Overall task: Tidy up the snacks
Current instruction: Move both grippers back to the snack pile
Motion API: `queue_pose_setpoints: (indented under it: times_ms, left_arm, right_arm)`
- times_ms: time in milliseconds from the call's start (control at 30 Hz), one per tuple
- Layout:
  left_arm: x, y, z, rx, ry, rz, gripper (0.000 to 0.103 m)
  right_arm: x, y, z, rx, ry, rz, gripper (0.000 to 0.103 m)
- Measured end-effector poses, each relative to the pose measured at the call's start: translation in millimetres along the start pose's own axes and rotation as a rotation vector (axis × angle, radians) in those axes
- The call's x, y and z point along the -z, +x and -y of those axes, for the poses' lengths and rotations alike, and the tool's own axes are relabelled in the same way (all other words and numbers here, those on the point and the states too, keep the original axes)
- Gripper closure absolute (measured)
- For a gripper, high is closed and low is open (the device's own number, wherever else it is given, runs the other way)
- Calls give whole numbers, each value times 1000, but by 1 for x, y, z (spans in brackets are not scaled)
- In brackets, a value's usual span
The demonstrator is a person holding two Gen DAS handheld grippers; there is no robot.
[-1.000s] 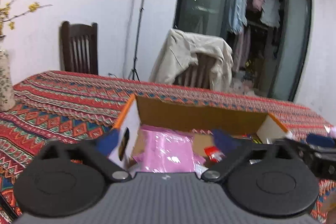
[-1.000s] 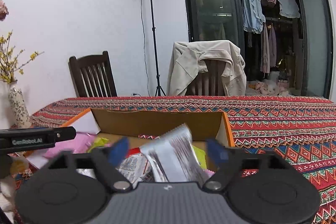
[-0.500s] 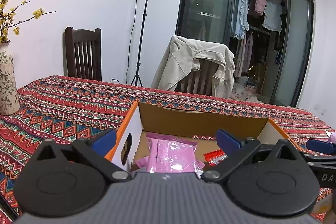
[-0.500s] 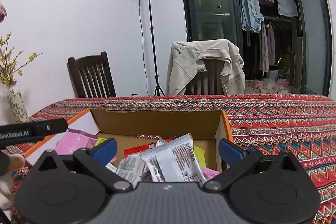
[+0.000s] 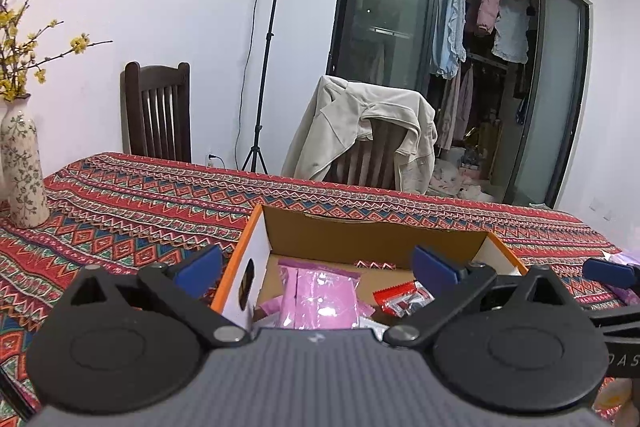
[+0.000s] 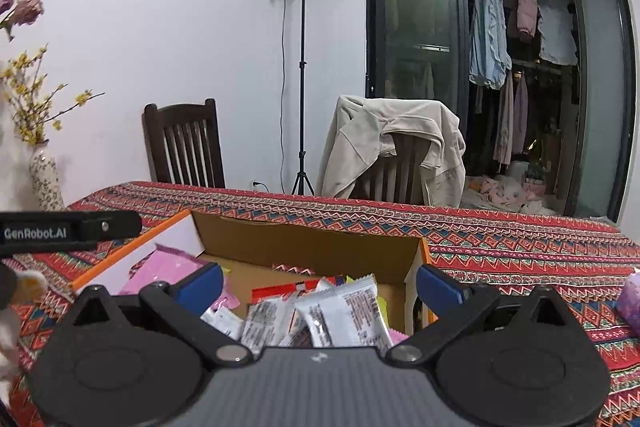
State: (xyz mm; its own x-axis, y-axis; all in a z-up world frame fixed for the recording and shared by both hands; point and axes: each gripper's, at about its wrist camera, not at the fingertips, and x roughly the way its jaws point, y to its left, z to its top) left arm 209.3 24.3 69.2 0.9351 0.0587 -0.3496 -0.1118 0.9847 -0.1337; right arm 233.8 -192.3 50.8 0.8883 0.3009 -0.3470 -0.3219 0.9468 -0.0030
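A patterned tabletop point(image 5: 120, 219) fills mid-frame. The left claw point(image 5: 316, 263) is spread wide and empty above the cardboard box point(image 5: 360, 235), where pink packets point(image 5: 320, 299) are seen; the right claw point(image 6: 320, 283) is likewise parted over white packets point(image 6: 352, 311). A crowded packet could be snagged.

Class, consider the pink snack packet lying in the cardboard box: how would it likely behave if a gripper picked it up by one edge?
The pink packet looks like thin glossy film, so it would probably flop and droop. The sheen suggests it could slip between fingers. Lying flat in the cardboard box, it seems light and unlikely to roll.
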Motion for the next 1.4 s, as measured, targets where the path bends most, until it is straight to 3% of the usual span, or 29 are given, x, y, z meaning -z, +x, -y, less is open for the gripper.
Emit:
queue_pose_setpoints:
  times_ms: [800,1133,1400]
  left_arm:
    - [72,-56,-17,31,18,-115,0]
    - [87,-50,-31,3,-7,-140,0]
    - [92,-45,-32,15,-14,-148,0]
  right_arm:
    - [67,-61,0,-39,59,-147,0]
    - [82,-57,3,-42,71,-203,0]
    - [83,-36,-18,-43,42,-264,3]
